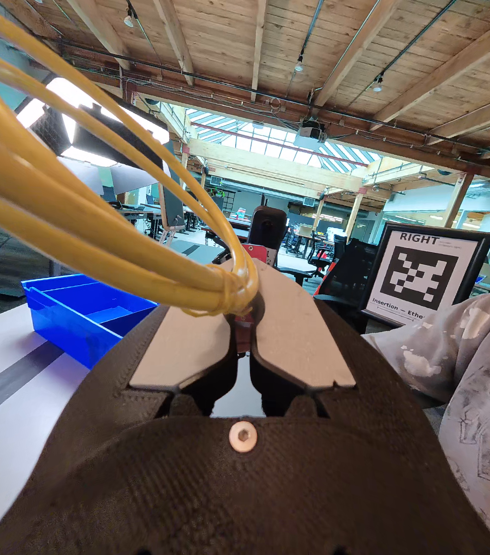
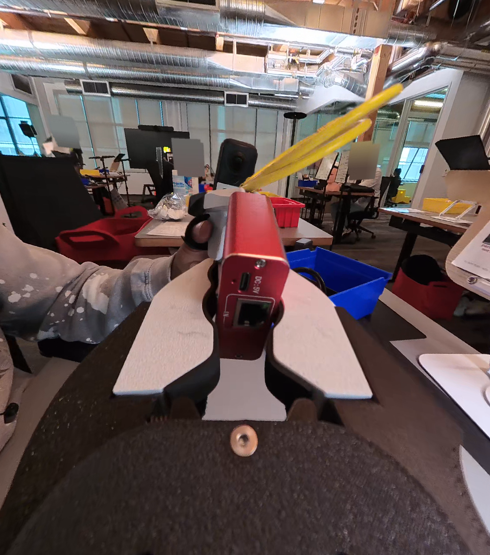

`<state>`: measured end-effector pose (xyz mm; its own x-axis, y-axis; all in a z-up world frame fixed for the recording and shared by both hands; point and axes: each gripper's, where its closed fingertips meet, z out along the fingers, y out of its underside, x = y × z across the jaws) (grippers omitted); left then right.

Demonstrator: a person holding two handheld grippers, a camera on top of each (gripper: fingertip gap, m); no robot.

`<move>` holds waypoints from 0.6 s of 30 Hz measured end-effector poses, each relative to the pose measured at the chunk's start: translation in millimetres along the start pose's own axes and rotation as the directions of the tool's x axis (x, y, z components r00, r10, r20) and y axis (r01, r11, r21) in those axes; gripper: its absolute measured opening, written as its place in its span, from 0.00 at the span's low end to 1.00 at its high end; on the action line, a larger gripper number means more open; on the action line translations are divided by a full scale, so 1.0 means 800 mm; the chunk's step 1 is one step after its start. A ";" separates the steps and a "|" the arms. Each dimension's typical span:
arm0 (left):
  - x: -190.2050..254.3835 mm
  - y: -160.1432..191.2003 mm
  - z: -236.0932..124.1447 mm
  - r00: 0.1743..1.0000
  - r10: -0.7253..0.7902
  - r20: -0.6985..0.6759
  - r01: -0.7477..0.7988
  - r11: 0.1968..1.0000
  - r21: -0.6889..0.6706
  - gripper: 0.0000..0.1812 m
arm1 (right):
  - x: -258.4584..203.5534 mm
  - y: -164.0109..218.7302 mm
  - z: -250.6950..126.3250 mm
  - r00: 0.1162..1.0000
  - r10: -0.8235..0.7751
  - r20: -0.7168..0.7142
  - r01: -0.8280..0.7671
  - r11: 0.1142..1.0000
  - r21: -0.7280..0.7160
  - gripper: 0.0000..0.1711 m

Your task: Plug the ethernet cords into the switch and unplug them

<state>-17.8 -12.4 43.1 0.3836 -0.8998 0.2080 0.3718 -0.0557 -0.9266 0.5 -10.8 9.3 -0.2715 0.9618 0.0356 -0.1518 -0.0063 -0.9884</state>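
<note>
Right hand-held gripper (image 2: 245, 303): I see my two pale fingers clenched on the sides of the red switch (image 2: 251, 270), which stands on edge between them and runs away from the camera.
Switch face: the near end shows one small slot port above one ethernet port; the ethernet port has nothing plugged in.
Left hand-held gripper (image 1: 242, 303): my fingers are closed together on a coiled bundle of yellow ethernet cord (image 1: 102, 228), gripped at the point where the coil is tied.
Cord loops: in the left wrist view they sweep up and to the left, close to the lens and blurred.
Gripper meeting: in the right wrist view the left hand-held gripper (image 2: 222, 198) sits at the far end of the switch, with the yellow cord (image 2: 312, 150) fanning up and to the right. I cannot tell whether a plug is seated there.
Person: a hand (image 2: 195, 240) in a grey speckled sleeve (image 2: 66, 288) holds that far gripper.
Blue bin (image 2: 343, 279): on the table (image 1: 3, 435) just right of the switch, open-topped.
Framed marker sign (image 1: 418, 276): far right in the left wrist view.
White stand (image 2: 472, 378): near right, carrying a printed sheet.
</note>
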 end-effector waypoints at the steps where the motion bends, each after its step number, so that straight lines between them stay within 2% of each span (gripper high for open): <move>1: -0.002 0.000 -0.001 1.000 -0.010 0.000 0.010 1.000 0.008 0.01 | 0.001 0.000 0.000 1.000 -0.008 -0.009 0.008 1.000 -0.002 0.18; 6: -0.010 0.006 -0.001 0.998 -0.066 -0.014 0.066 0.997 0.036 0.01 | 0.002 -0.006 -0.002 1.000 -0.002 -0.015 0.002 1.000 0.006 0.17; 8: -0.015 0.011 -0.002 0.992 -0.124 -0.015 0.124 0.992 0.013 0.02 | 0.005 -0.005 -0.003 0.999 -0.008 -0.033 0.007 1.000 -0.014 0.17; 10: -0.022 0.016 -0.005 0.987 -0.159 0.001 0.159 0.986 -0.045 0.08 | 0.008 -0.005 -0.004 0.999 -0.006 -0.050 0.005 1.000 -0.024 0.17; 12: -0.030 0.025 -0.015 0.991 -0.126 0.045 0.132 0.978 -0.160 0.13 | 0.013 -0.011 -0.010 0.997 -0.006 -0.072 0.005 1.000 -0.017 0.17; 14: -0.037 0.024 -0.035 0.994 -0.046 0.096 0.070 0.963 -0.261 0.13 | 0.019 -0.024 -0.023 0.996 0.011 -0.085 -0.010 1.000 0.019 0.17; 18: -0.051 -0.013 -0.087 0.967 0.109 0.230 -0.029 0.946 -0.324 0.13 | 0.032 -0.048 -0.053 0.992 0.031 -0.121 -0.021 0.996 0.084 0.17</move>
<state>-95.9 -5.5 22.7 0.6058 -0.7767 0.1724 0.0666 -0.1664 -0.9838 39.9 25.7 42.3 -0.1587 0.9872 -0.0134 -0.2256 -0.0494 -0.9730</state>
